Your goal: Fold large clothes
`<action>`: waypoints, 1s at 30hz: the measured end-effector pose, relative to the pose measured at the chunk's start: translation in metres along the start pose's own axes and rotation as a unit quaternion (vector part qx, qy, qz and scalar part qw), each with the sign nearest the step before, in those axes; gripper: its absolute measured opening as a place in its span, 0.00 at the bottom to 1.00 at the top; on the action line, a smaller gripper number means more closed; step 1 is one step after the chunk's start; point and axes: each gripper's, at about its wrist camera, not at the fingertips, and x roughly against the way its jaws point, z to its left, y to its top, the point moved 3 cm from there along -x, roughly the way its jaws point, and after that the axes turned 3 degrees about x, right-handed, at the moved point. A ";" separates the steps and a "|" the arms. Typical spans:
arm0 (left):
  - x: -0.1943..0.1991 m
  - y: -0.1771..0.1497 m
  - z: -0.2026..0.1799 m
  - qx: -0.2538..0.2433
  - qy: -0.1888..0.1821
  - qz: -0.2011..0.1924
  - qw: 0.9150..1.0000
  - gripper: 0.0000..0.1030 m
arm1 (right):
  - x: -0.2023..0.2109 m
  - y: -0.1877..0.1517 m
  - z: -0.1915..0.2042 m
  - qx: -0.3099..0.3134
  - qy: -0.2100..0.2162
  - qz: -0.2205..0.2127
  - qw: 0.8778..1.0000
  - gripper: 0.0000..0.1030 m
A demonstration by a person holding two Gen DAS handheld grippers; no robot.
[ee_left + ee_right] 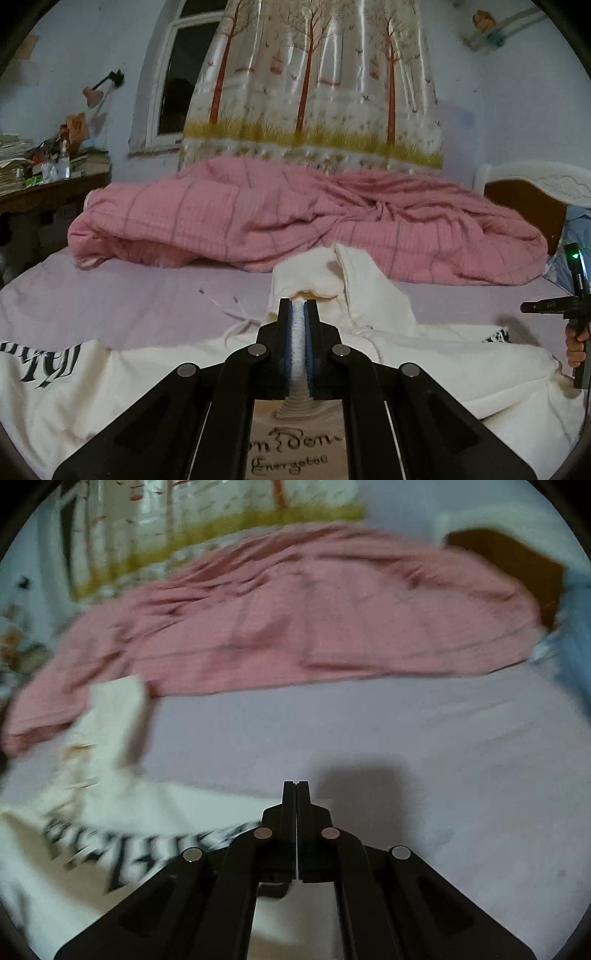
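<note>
A cream hooded sweatshirt [424,354] with black lettering lies spread on the lilac bed sheet [147,295], and its hood [369,280] stands up just beyond my left fingertips. My left gripper [298,308] is shut on a ribbed white edge of the sweatshirt, which shows between the blue pads. In the blurred right wrist view the sweatshirt [122,834] lies to the lower left. My right gripper [297,786] is shut above its edge, and I see no cloth between its fingers. Bare sheet lies ahead of it.
A rumpled pink blanket [295,221] fills the far half of the bed below a tree-print curtain [317,92]. A cluttered wooden desk [48,177] stands at the left and a headboard [528,199] at the right. A hand [574,345] holds the other device at the right edge.
</note>
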 end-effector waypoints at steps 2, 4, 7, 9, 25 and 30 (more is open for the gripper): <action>-0.007 -0.006 0.005 0.019 0.023 0.077 0.997 0.05 | -0.007 -0.005 -0.002 -0.004 0.014 0.018 1.000 0.12; -0.008 -0.022 0.012 0.042 0.010 0.146 0.988 0.05 | -0.019 -0.009 0.001 0.003 0.007 0.044 0.999 0.37; -0.005 -0.028 0.013 0.017 0.039 0.172 0.984 0.05 | -0.031 -0.013 0.019 0.027 -0.004 0.068 0.997 0.42; -0.010 -0.031 0.014 0.013 0.048 0.190 0.980 0.05 | -0.039 -0.014 0.026 0.019 -0.023 0.086 0.996 0.46; -0.050 -0.077 0.009 -0.027 0.083 0.248 0.965 0.06 | -0.020 -0.019 0.109 0.224 0.048 0.055 0.972 0.72; -0.050 -0.076 0.006 -0.046 0.095 0.240 0.965 0.06 | -0.043 -0.026 0.112 0.293 0.024 0.109 0.950 0.72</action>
